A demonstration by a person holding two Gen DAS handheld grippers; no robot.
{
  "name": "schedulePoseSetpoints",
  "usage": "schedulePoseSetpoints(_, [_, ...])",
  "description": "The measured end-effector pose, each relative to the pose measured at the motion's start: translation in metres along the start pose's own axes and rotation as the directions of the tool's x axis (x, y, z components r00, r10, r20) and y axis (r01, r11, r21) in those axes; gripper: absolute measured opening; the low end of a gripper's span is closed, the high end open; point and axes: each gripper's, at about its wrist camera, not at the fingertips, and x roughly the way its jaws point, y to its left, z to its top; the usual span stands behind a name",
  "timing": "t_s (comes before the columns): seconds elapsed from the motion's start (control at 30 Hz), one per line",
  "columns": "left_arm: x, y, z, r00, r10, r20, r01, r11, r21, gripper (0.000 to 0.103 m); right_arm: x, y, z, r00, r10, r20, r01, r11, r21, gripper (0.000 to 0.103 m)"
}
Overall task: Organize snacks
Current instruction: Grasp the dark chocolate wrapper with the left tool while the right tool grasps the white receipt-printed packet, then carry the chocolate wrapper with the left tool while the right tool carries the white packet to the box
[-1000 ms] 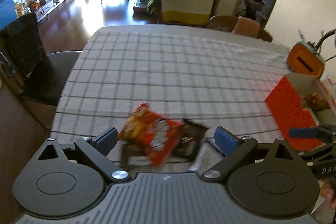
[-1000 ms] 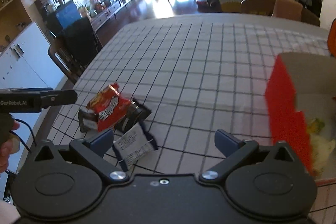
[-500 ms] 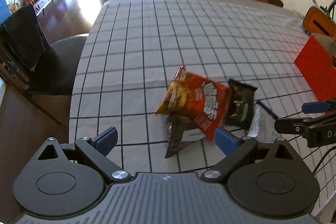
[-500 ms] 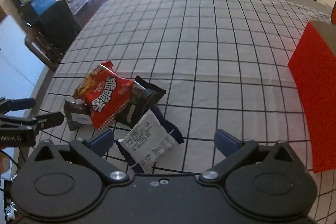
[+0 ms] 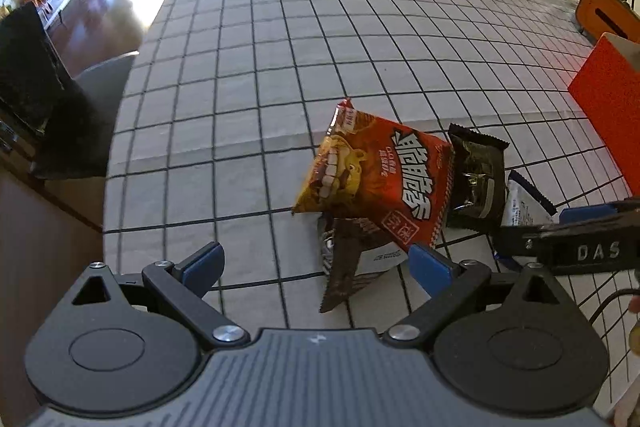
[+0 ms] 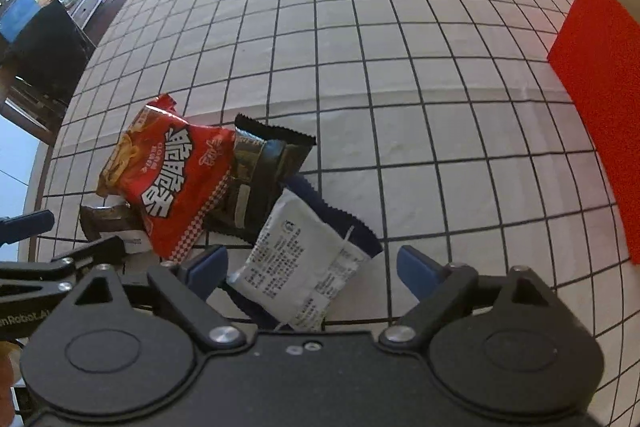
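Note:
A small heap of snack packets lies near the table's front edge. On top is a red packet point(image 5: 384, 179) point(image 6: 172, 175), with a black packet point(image 5: 478, 179) point(image 6: 260, 179) beside it and a brown packet point(image 5: 352, 259) point(image 6: 108, 223) under it. A white and navy packet point(image 6: 304, 259) point(image 5: 524, 203) lies nearest the right hand. My left gripper point(image 5: 318, 265) is open just above the brown packet. My right gripper point(image 6: 312, 265) straddles the white packet; its jaws are closing and the pads stand apart from it.
A red box point(image 5: 608, 115) point(image 6: 600, 99) stands at the table's right side with an orange object point(image 5: 604, 15) behind it. A dark chair point(image 5: 76, 115) sits off the left edge. The checked tablecloth point(image 5: 320, 39) stretches far back.
Both grippers came down and closer to the heap, which now looks larger. The right gripper's jaws have narrowed a little around the white packet.

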Motion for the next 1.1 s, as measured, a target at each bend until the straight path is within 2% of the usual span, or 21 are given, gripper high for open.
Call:
schedulePoseSetpoints(0.2, [0.013, -0.002, 0.004, 0.999, -0.018, -0.037, 0.017, 1.000, -0.020, 0.098, 0.006, 0.002, 0.000, 0.999, -0.041, -0.015, 0.041, 0.999, 0.003, 0.086])
schedulePoseSetpoints(0.27, [0.015, -0.001, 0.004, 0.999, -0.024, -0.041, 0.023, 0.999, -0.028, 0.097, 0.005, 0.003, -0.001, 0.999, -0.049, -0.013, 0.049, 0.999, -0.002, 0.081])
schedulePoseSetpoints(0.43, [0.019, -0.002, 0.006, 0.997, -0.054, -0.060, 0.051, 0.998, -0.039, 0.081, 0.000, 0.004, -0.004, 0.999, -0.054, -0.001, 0.054, 0.998, -0.026, 0.069])
schedulePoseSetpoints(0.63, [0.020, 0.004, 0.007, 0.991, -0.111, -0.073, 0.104, 0.990, -0.098, 0.061, -0.004, 0.000, -0.007, 0.999, -0.033, 0.003, 0.033, 0.999, -0.033, 0.063])
schedulePoseSetpoints(0.7, [0.019, 0.006, 0.006, 0.989, -0.123, -0.078, 0.114, 0.987, -0.113, 0.047, -0.006, -0.001, -0.007, 1.000, -0.026, 0.008, 0.027, 0.999, -0.034, 0.061])
schedulePoseSetpoints(0.9, [0.015, 0.011, 0.002, 0.987, -0.140, -0.075, 0.128, 0.980, -0.151, 0.035, -0.011, -0.006, -0.008, 1.000, -0.011, 0.020, 0.012, 0.999, -0.040, 0.059])
schedulePoseSetpoints(1.1, [0.008, 0.016, -0.004, 0.989, -0.140, -0.042, 0.131, 0.976, -0.171, 0.028, -0.020, -0.011, -0.008, 0.999, -0.003, 0.047, 0.005, 0.999, -0.052, 0.058])
